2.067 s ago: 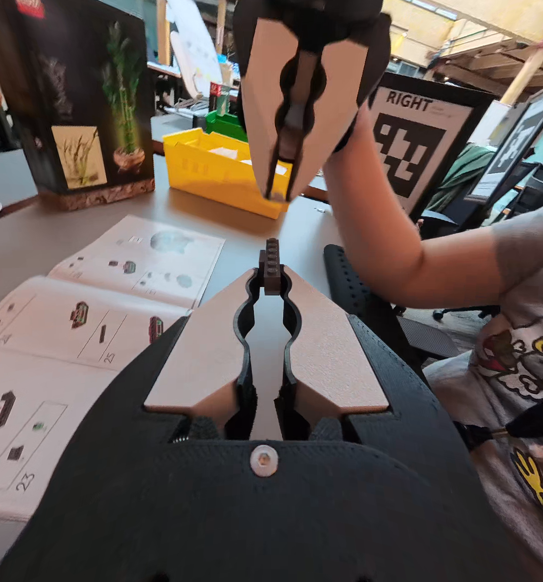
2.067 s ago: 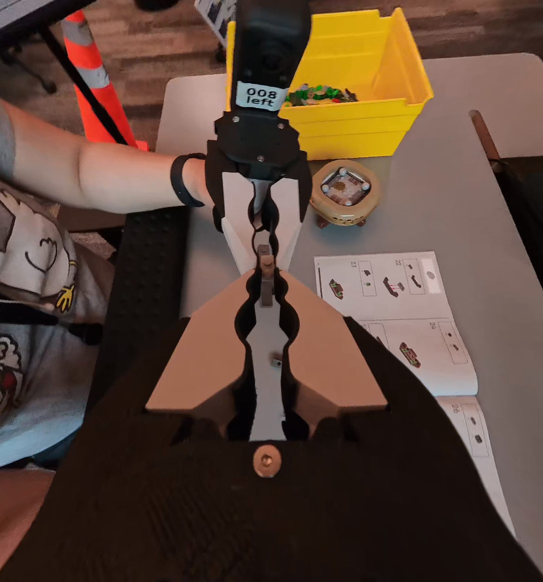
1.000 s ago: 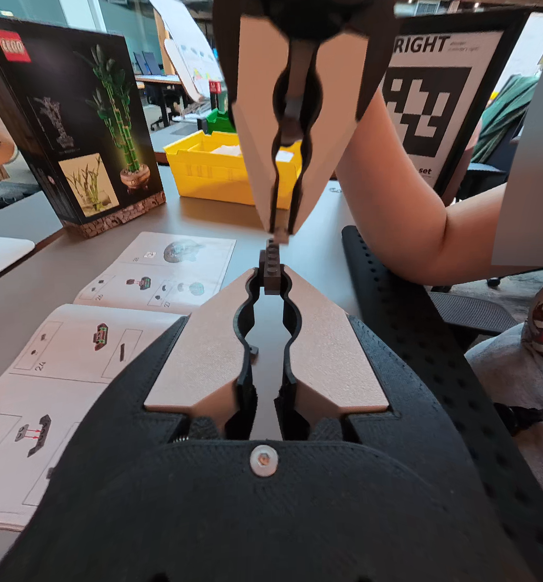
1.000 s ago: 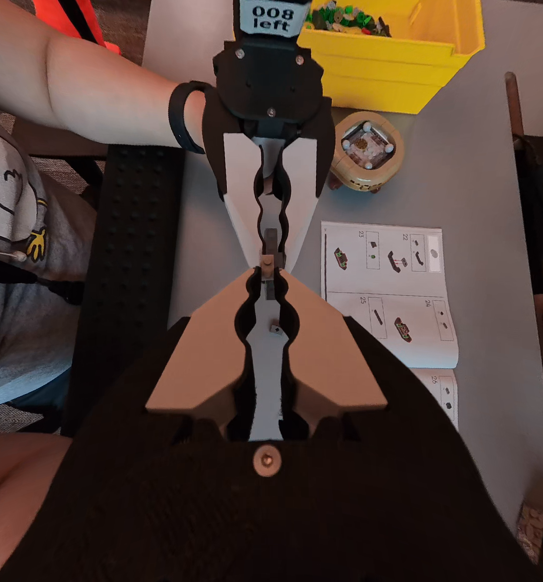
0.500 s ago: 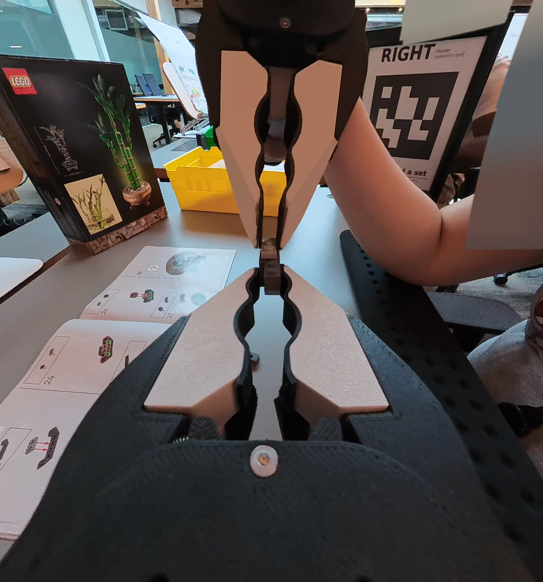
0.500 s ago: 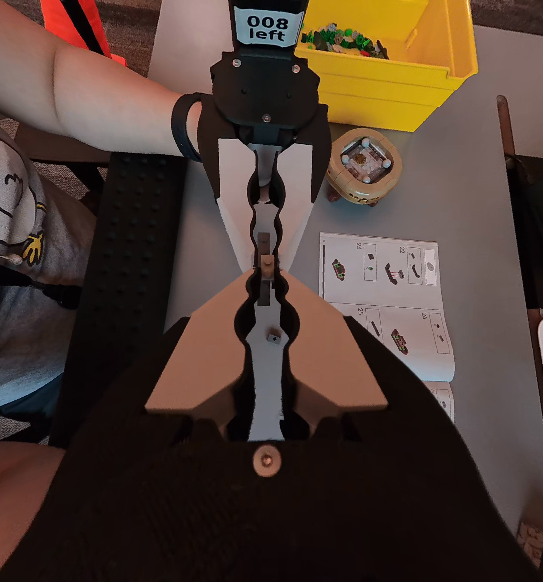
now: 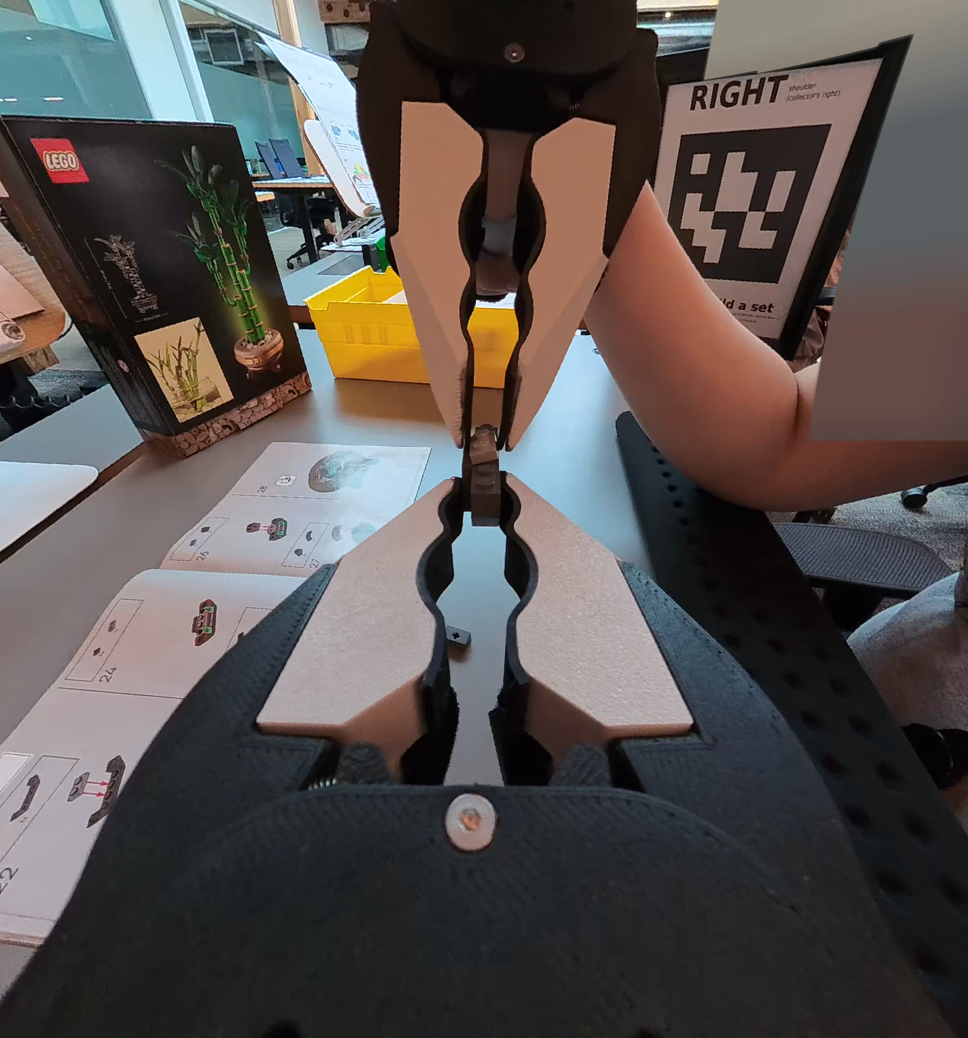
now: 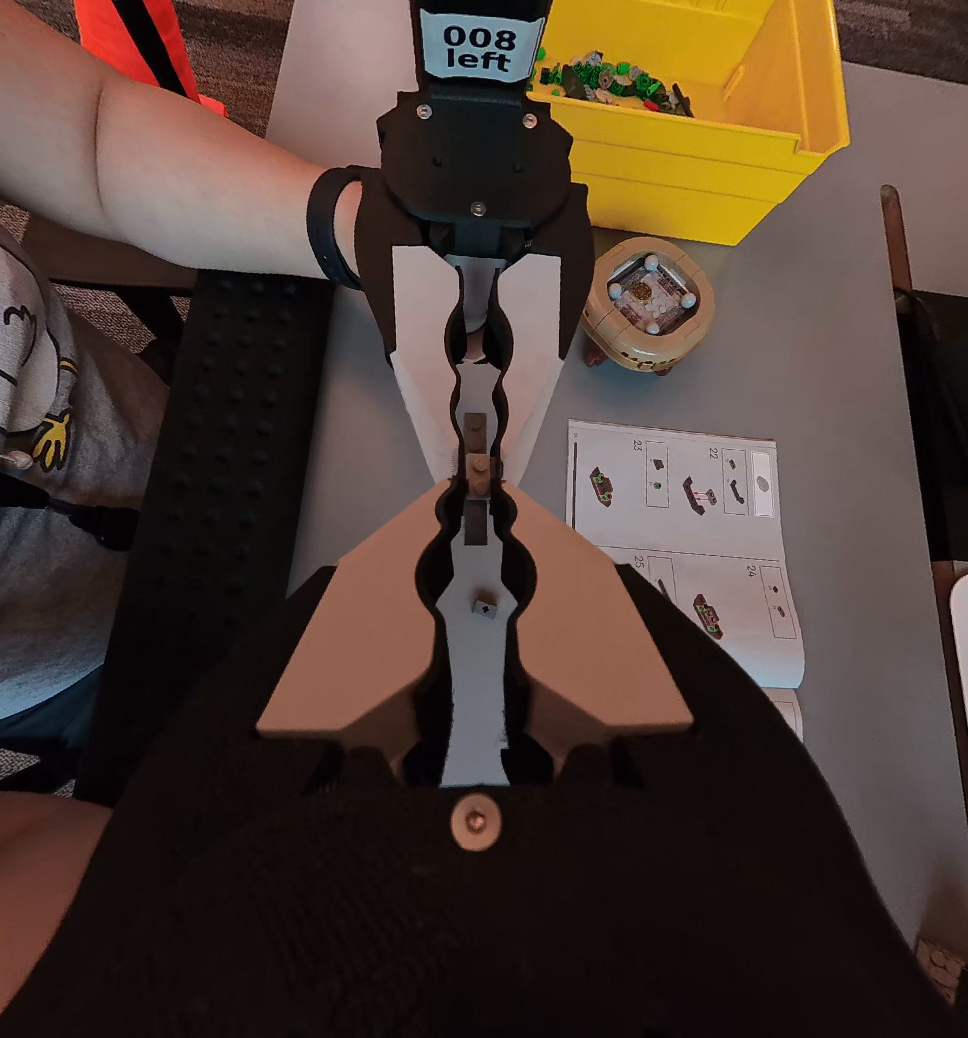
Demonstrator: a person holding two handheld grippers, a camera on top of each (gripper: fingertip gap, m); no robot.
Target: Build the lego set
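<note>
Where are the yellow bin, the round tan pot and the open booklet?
yellow bin (image 8: 689,185), right wrist view, front wall.
round tan pot (image 8: 647,342), right wrist view, near rim.
open booklet (image 8: 689,539), right wrist view, middle of the page.

1. Tip to tip, the left hand-held gripper (image 7: 483,487) and right hand-held gripper (image 8: 475,494) leave no room between them;
2. Below them the worktop (image 8: 841,404) carries one small loose piece (image 8: 485,610);
3. The open booklet (image 8: 689,539), tan pot (image 8: 647,303) and yellow bin (image 8: 684,151) crowd one side.
</note>
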